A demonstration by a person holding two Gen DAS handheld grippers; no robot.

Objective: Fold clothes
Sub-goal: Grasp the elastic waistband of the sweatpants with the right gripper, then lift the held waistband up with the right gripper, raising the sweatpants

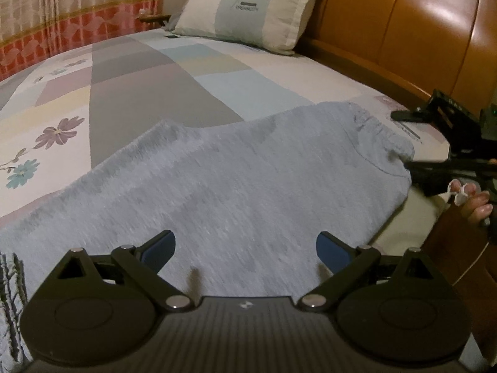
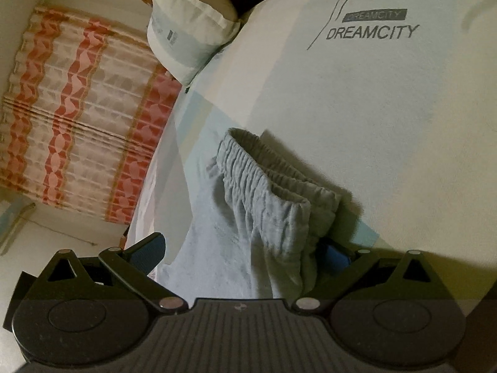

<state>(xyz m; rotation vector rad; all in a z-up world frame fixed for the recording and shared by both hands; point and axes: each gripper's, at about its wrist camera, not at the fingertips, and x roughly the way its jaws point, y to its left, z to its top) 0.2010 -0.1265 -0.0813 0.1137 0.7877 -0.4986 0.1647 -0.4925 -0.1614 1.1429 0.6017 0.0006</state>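
Observation:
A grey knit garment (image 1: 217, 186) with an elastic waistband (image 2: 264, 186) lies flat across the bed. My left gripper (image 1: 245, 248) is open low over the garment's near part, its blue pads apart and nothing held between them. My right gripper (image 2: 242, 251) is also open, its fingers spread on either side of the waistband end of the cloth. In the left wrist view the right gripper (image 1: 410, 141) comes in from the right edge at the waistband corner, with a person's hand (image 1: 475, 205) behind it.
The bed sheet (image 1: 139, 87) has pastel blocks and flowers. A pillow (image 1: 248, 9) leans on the wooden headboard (image 1: 403, 25) at the back. A red-and-cream curtain (image 1: 62, 15) hangs beyond the bed's far side. The printed sheet (image 2: 372, 108) spreads beyond the waistband.

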